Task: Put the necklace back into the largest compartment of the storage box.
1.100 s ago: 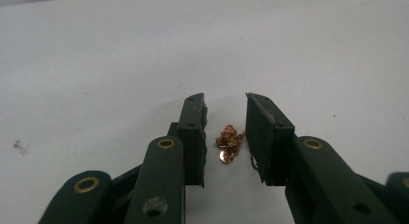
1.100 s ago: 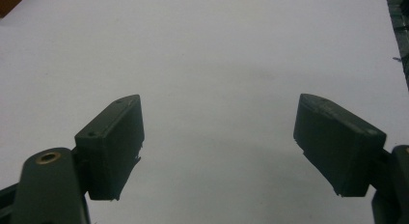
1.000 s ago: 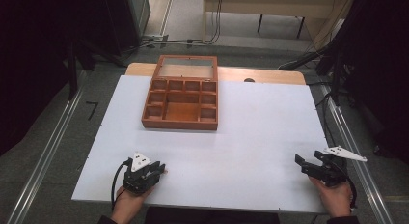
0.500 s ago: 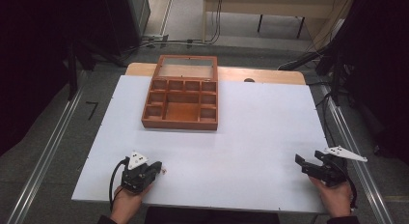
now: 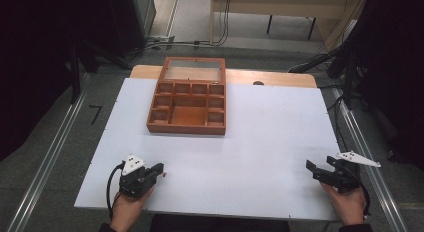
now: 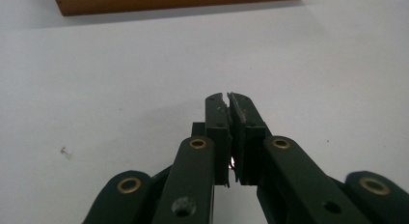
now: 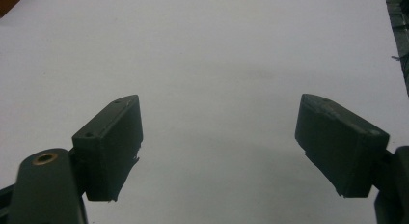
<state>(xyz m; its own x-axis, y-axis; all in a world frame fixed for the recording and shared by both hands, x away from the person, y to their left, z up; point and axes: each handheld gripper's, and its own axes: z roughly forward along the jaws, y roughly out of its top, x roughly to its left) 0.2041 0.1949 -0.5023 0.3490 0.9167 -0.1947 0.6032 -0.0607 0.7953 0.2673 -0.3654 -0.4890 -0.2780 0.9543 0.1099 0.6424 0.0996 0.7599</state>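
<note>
Basically had left gripper (image 5: 159,170) pressed together, right gripper (image 5: 317,171) spread wide, both low over the white desk (image 5: 260,142); kept the wooden compartment box (image 5: 188,99) well apart, lid open.

Box (image 5: 186,108) on table (image 5: 270,127), far side, left of centre; lid (image 5: 193,70) open, behind the compartments. Left tongs (image 5: 159,172) at near-left edge, right tongs (image 5: 315,170) at near-right edge, well apart. Both well short of box. Bare table between.
</note>
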